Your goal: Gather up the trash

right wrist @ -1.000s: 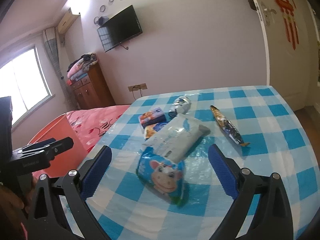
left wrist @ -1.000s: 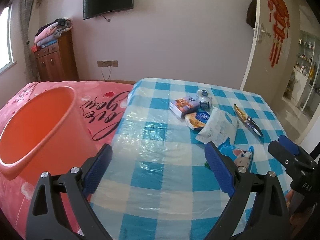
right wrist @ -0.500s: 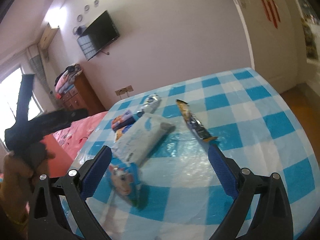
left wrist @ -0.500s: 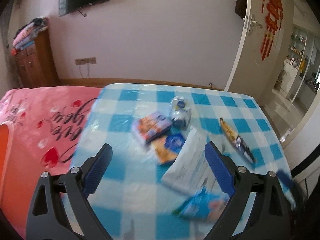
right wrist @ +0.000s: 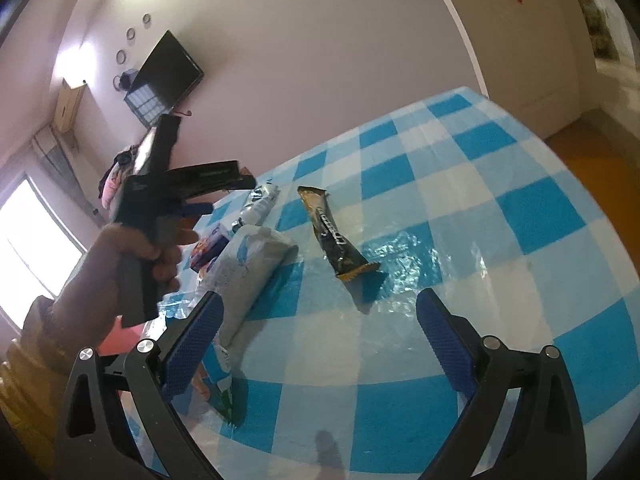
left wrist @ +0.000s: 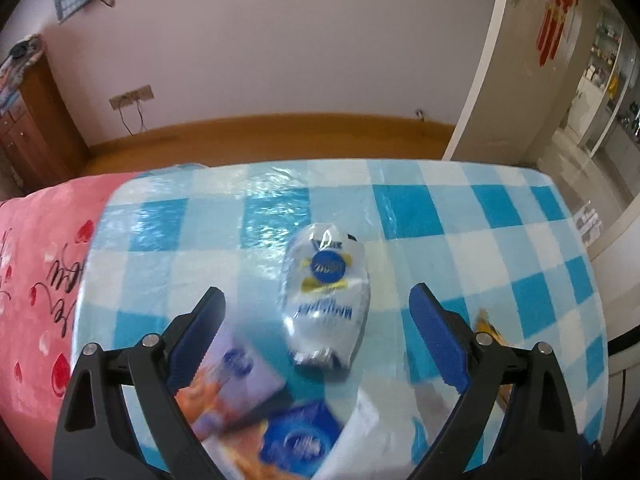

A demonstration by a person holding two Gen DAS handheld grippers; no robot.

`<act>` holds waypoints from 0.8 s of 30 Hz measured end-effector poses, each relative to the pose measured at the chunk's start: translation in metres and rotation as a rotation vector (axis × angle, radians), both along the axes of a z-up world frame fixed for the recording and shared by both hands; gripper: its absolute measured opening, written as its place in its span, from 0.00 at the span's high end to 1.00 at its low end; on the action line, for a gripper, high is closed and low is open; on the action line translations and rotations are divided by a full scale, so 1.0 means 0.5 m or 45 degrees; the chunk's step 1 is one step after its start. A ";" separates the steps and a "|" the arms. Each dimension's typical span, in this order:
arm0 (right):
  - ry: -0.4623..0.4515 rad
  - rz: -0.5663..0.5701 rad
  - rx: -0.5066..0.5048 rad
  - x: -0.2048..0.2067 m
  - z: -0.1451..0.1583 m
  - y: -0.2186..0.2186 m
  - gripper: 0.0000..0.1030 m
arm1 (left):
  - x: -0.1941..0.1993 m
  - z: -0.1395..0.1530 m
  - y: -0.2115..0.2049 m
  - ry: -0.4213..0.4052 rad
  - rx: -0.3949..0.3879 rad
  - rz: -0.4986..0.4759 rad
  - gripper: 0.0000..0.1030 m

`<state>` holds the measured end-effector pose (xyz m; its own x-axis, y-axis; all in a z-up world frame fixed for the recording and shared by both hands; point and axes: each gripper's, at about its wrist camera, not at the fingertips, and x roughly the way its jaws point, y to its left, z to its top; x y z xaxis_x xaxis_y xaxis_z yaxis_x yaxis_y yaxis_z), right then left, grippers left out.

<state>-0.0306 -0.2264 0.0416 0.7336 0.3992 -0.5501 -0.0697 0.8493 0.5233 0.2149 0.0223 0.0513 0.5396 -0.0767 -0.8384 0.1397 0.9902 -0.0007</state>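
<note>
Trash lies on a table with a blue-and-white checked cloth (left wrist: pixel 500 248). A crumpled silver bag with a round blue logo (left wrist: pixel 324 296) sits just ahead of my left gripper (left wrist: pixel 318 336), which is open with the bag lined up between its fingers, not touching. A purple snack box (left wrist: pixel 228 384), a blue packet (left wrist: pixel 296 440) and a white pack (left wrist: pixel 380 428) lie blurred under it. My right gripper (right wrist: pixel 320 336) is open above the cloth, short of a dark brown bar wrapper (right wrist: pixel 334 236). A white wipes pack (right wrist: pixel 248 272) and a blue cartoon bag (right wrist: pixel 220 384) lie beside its left finger.
A pink bedspread (left wrist: pixel 40 260) adjoins the table's left side. A person's hand (right wrist: pixel 132 252) holds the other gripper's handle at the left of the right wrist view. The table's right edge drops to a wooden floor (right wrist: pixel 600 184). A door (left wrist: pixel 516 92) stands open at the right.
My left gripper swung right, away from the orange bucket, and forward over the table to the silver bag. My right gripper moved right, from over the cartoon bag towards the brown wrapper.
</note>
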 end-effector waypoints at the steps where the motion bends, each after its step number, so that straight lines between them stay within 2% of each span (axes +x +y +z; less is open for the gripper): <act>1: 0.003 -0.003 0.007 0.001 -0.001 -0.003 0.07 | 0.009 -0.004 -0.003 0.010 0.013 0.000 0.09; 3: 0.005 -0.005 0.030 0.001 -0.002 -0.010 0.07 | 0.025 -0.013 -0.013 0.024 0.048 -0.002 0.10; 6: 0.011 -0.007 0.048 0.004 -0.004 -0.016 0.07 | 0.043 -0.027 -0.025 0.064 0.106 -0.014 0.21; 8: 0.019 -0.004 0.069 0.006 -0.007 -0.020 0.07 | 0.050 -0.037 -0.029 0.087 0.135 -0.014 0.25; 9: 0.021 -0.005 0.076 0.005 -0.008 -0.022 0.07 | 0.053 -0.046 -0.029 0.100 0.147 -0.013 0.32; 12: 0.024 -0.007 0.089 0.007 -0.009 -0.026 0.07 | 0.050 -0.044 -0.022 0.091 0.091 -0.002 0.42; 17: 0.026 -0.008 0.092 0.008 -0.009 -0.028 0.07 | 0.020 -0.042 -0.019 0.067 0.087 0.002 0.42; 24: 0.016 -0.030 0.074 0.008 -0.006 -0.037 0.07 | -0.093 -0.042 -0.031 0.056 0.080 -0.064 0.42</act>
<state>-0.0267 -0.2449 0.0383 0.7363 0.4133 -0.5358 -0.0430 0.8188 0.5725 0.1685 0.0068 0.0305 0.4991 -0.0494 -0.8652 0.1903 0.9803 0.0538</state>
